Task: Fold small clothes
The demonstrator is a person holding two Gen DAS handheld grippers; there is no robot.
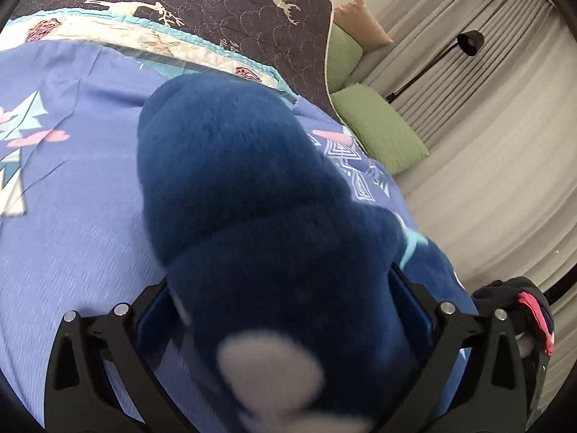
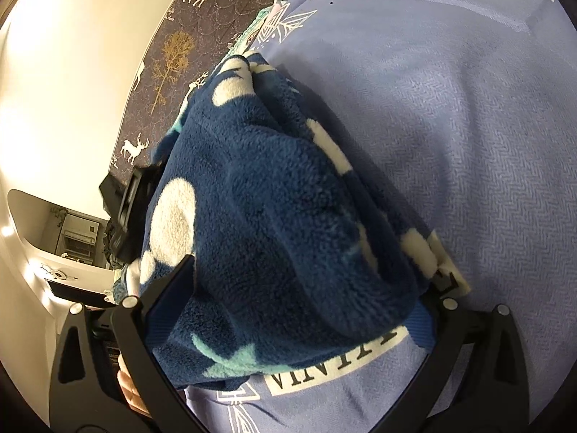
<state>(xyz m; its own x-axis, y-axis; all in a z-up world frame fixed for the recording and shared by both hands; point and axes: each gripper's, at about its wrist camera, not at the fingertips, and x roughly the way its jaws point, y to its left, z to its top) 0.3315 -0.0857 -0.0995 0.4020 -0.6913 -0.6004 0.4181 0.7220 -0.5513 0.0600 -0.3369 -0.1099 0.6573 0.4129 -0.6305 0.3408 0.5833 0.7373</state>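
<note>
Left wrist view: left gripper (image 1: 281, 310) jaws at widest, blue fleece garment (image 1: 252, 187) bunched between them on the bed (image 1: 72, 216); right gripper (image 2: 288, 310) likewise; soft, light, bulky; grab hem edges.

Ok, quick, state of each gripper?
Left gripper: fingers wide, blue fleece between them; grip cannot be told.
Right gripper: closed on the blue fleece.
</note>
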